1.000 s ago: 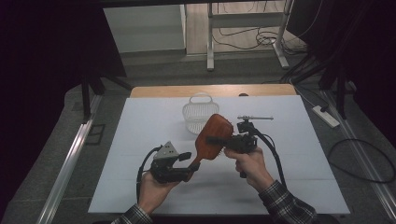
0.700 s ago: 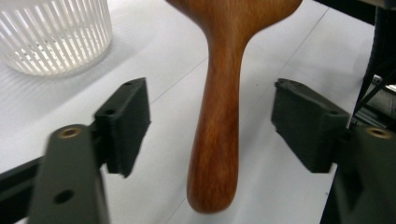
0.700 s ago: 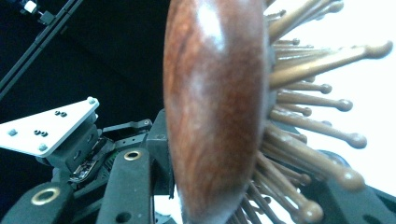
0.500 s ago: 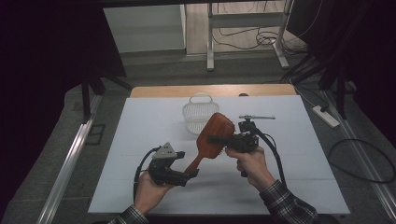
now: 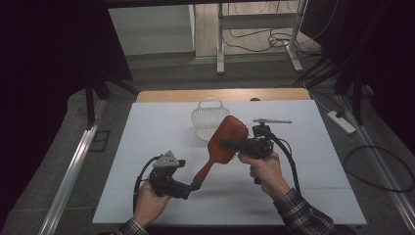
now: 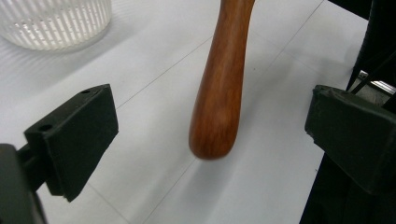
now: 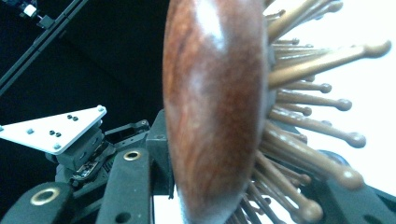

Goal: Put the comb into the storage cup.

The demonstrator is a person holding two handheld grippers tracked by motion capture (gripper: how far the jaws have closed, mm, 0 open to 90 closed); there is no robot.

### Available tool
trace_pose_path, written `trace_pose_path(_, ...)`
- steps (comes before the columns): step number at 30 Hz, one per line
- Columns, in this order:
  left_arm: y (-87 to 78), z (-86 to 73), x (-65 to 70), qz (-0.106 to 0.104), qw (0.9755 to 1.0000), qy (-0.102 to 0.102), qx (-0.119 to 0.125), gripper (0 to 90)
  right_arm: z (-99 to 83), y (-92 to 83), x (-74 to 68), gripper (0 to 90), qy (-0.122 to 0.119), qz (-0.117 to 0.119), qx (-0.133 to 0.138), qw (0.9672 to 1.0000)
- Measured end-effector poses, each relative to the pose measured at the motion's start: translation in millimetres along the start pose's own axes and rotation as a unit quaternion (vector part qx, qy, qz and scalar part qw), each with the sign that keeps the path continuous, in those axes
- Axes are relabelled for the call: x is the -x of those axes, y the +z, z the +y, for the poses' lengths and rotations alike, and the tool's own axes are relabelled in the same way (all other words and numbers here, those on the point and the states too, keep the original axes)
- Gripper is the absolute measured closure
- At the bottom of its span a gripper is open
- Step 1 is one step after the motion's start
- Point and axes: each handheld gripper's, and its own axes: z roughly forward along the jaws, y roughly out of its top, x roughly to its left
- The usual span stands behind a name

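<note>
A wooden hairbrush (image 5: 227, 139) hangs above the white table, its head up and to the right, its handle (image 5: 205, 171) slanting down to the left. My right gripper (image 5: 231, 145) is shut on the brush head (image 7: 215, 107), with the bristles (image 7: 308, 116) pointing off to one side. My left gripper (image 5: 195, 186) sits at the end of the handle; its jaws have just been opening and now stand wide apart. The handle (image 6: 219, 93) lies between the pads (image 6: 74, 135) without touching either.
A white slatted basket (image 5: 208, 120) stands upright on the white table top (image 5: 147, 142) just behind the brush, and shows in the left gripper view (image 6: 56, 23) too. Dark floor, metal frames and cables surround the table.
The left gripper's jaws have let go of the brush handle and spread wide. The brush stays held up by the right gripper, which has not moved.
</note>
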Motion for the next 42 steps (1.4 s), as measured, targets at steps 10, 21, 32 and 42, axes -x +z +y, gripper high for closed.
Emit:
trace_pose_path(10,-11.2,-14.2,-1.4,0.011,0.9999,-0.010,-0.002,0.1,4.0,-3.3,-2.8,53.4,-0.009,-0.003,0.007,0.9999)
trace_pose_path(21,-30.7,-33.0,-5.2,0.031,0.9993,-0.023,-0.001,0.0,10.2,-5.5,-2.3,53.3,-0.018,-0.010,0.012,0.9997)
trace_pose_path(32,-47.5,-49.5,-11.2,0.042,0.9982,-0.043,-0.001,0.0,16.5,-6.4,0.2,53.3,-0.019,-0.017,0.018,0.9995)
trace_pose_path(42,-62.6,-61.9,-13.9,0.054,0.9973,-0.050,0.003,0.0,23.1,-1.5,0.6,53.3,-0.023,-0.019,0.022,0.9993)
